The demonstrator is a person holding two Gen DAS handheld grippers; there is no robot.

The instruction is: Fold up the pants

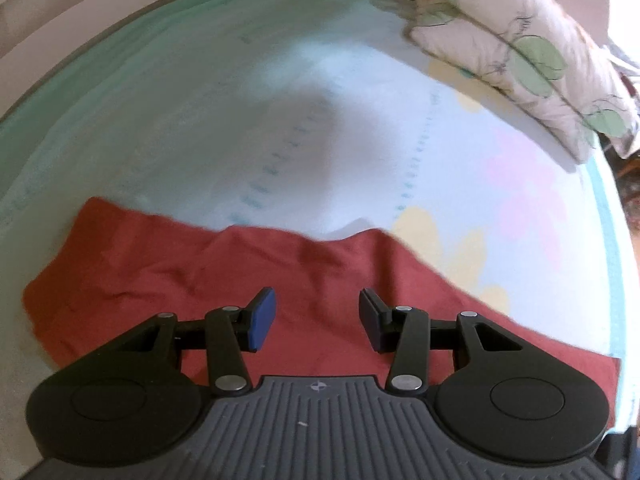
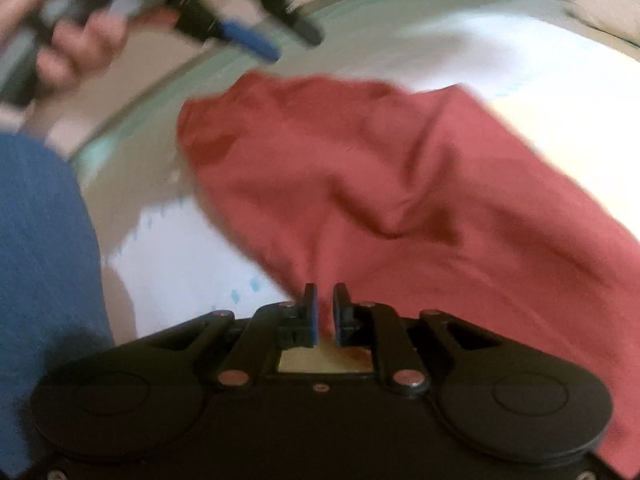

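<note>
left gripper (image 1: 316, 320): fingers apart, above red pants (image 1: 224, 276) | right gripper (image 2: 325, 316): clamped on pants edge | pants rumpled on bed sheet (image 1: 320, 120), pillow (image 1: 520, 48) beyond

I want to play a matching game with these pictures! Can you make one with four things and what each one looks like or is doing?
Things:
1. pants
2. pillow
3. left gripper
4. right gripper

Descriptions:
A. fingers wide apart, holding nothing
B. red and rumpled on the bed
C. pale with green leaves
D. fingers pinching red cloth

Pairs: 1-B, 2-C, 3-A, 4-D
</note>
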